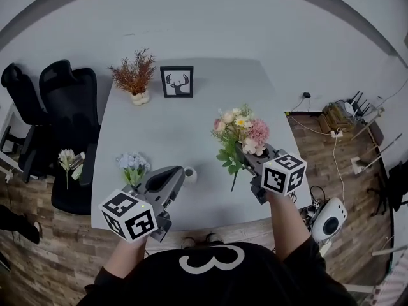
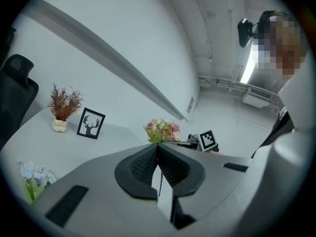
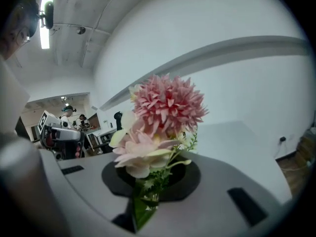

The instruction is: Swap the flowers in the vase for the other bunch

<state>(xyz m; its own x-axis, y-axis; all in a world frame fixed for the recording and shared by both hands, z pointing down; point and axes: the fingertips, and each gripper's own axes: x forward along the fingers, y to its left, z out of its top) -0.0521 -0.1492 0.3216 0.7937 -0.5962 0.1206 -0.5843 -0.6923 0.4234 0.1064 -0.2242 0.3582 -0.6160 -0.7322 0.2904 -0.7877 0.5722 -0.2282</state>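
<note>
A: right gripper state?

B: clamped on the stems of the pink and cream artificial flower bunch. Held off the table, to the right of the small white cylindrical vase and a bit beyond it, blooms pointing away from the person

A: left gripper?

B: jaws together, nothing between them. Tip is just left of the vase, and I can't tell if it touches

A: anything in the vase?

B: looks empty from the head view: dark mouth, no stems. It's small in frame, so not certain

A: the other bunch?

B: pale blue and white flower bunch is on the grey tabletop, left of the vase, on the far side of the left gripper. Lying or propped, can't tell

A: progress?

B: my read is roughly midway. Vase is empty, one bunch is in hand and one is on the table. I can't tell which bunch is meant for the vase. If it's the pink one, it only needs its stems lined up over the mouth and lowered in. If not, it gets parked and the blue bunch is picked up and inserted

A: clutter?

B: black-framed deer picture and dried red-brown plant in a white pot are well beyond the vase. Black office chairs are far left of it, off the table. None of it looks in the way
</note>
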